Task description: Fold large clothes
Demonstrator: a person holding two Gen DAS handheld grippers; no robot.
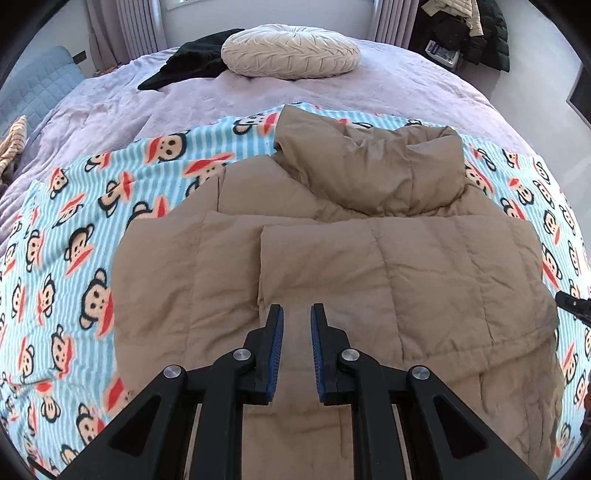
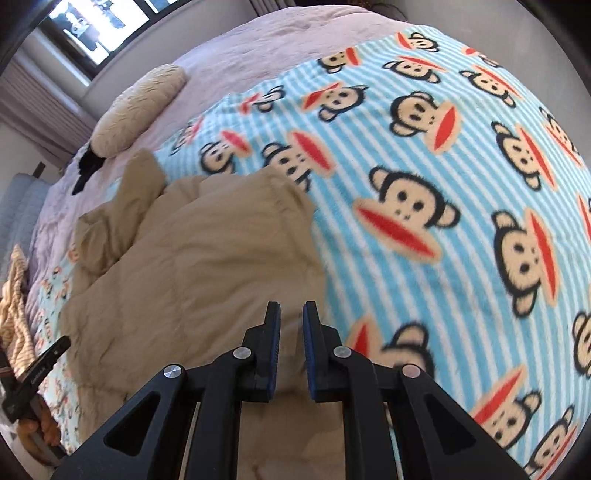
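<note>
A tan quilted puffer jacket (image 1: 369,266) lies on a blue striped monkey-print blanket (image 1: 74,240), collar at the far side and one sleeve folded across the body. My left gripper (image 1: 297,314) hangs over the jacket's near edge, jaws nearly together with tan fabric filling the narrow gap. In the right wrist view the jacket (image 2: 203,258) spreads to the left of the blanket (image 2: 443,184). My right gripper (image 2: 291,312) sits at the jacket's right near edge, its jaws also close together on tan fabric. The picture there is blurred.
A lilac bedspread (image 1: 388,85) covers the bed beyond the blanket. On it rest a round cream pillow (image 1: 290,51) and a black garment (image 1: 192,59). A striped cloth (image 1: 14,144) lies at the left edge. Dark coats (image 1: 480,29) pile at the back right.
</note>
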